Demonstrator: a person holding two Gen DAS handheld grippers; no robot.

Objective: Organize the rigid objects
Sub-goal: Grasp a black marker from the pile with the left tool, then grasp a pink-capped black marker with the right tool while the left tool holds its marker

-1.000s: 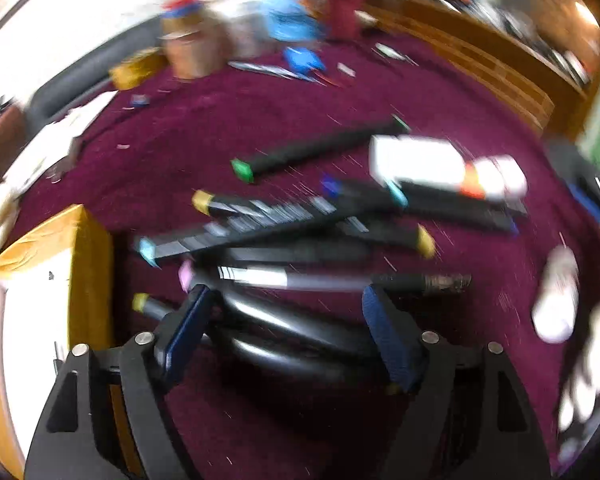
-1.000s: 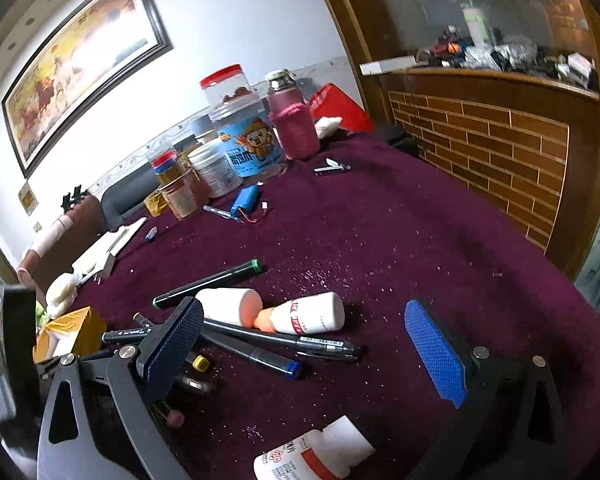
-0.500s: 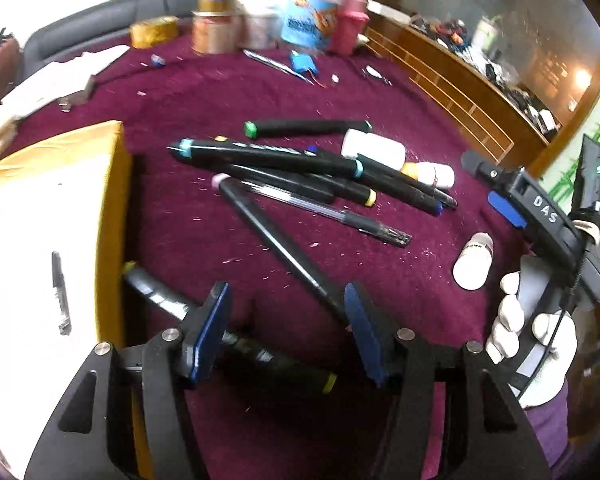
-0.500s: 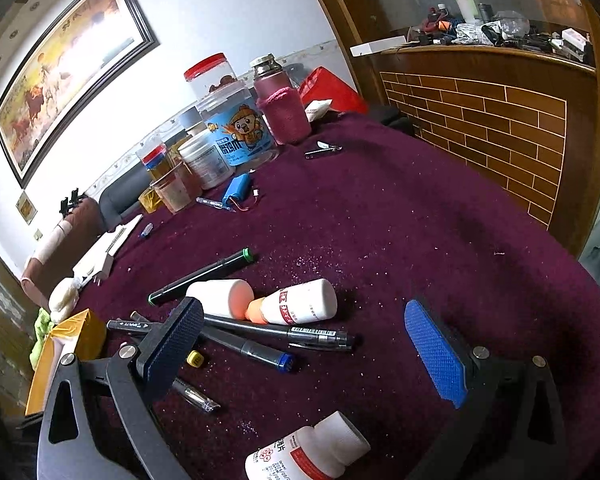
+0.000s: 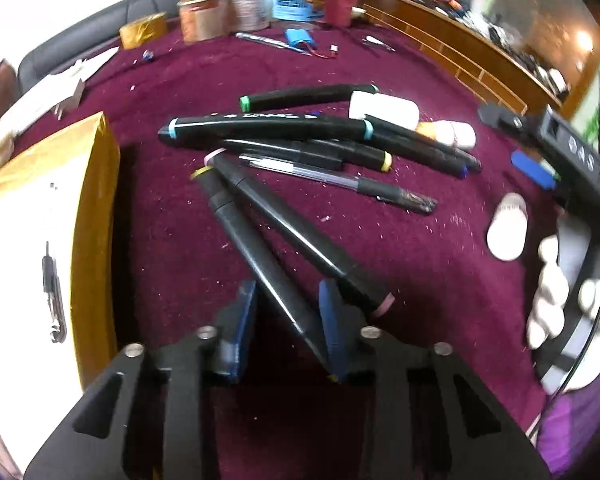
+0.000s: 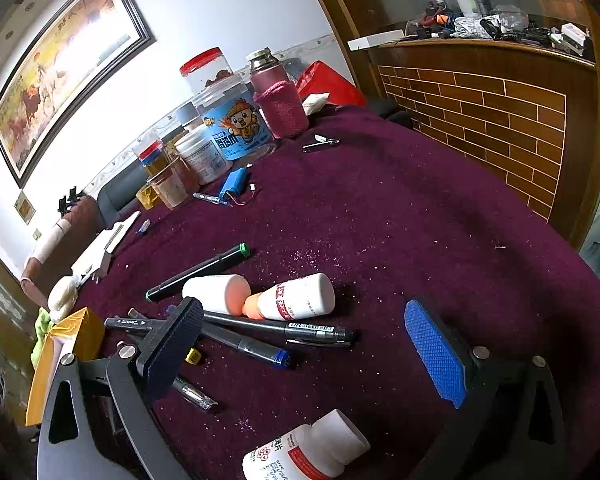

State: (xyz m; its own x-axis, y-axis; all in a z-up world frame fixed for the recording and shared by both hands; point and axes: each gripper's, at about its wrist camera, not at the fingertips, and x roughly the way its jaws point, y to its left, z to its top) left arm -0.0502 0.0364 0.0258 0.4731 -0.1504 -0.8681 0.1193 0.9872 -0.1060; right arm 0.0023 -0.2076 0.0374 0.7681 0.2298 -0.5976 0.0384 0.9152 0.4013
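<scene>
The left tool [image 5: 288, 308] has just been closing around a yellow-capped black marker [image 5: 256, 256] pointing toward eleven o'clock. The right tool [image 6: 304, 344] hangs released above the tabletop [image 6: 420, 240].

Left wrist view: soft, smeared focus throughout; blown-out white at 9–11 o'clock; warm lamp glare [image 5: 583, 40] at 2 o'clock; yellow box [image 5: 96, 216] throws dark shadow onto maroon cloth [image 5: 380, 64].
Right wrist view: sharper, even daylight; framed painting [image 6: 66, 80] washed by glare at 10 o'clock.
Both: heavy fisheye bending, black vignette corners.
</scene>
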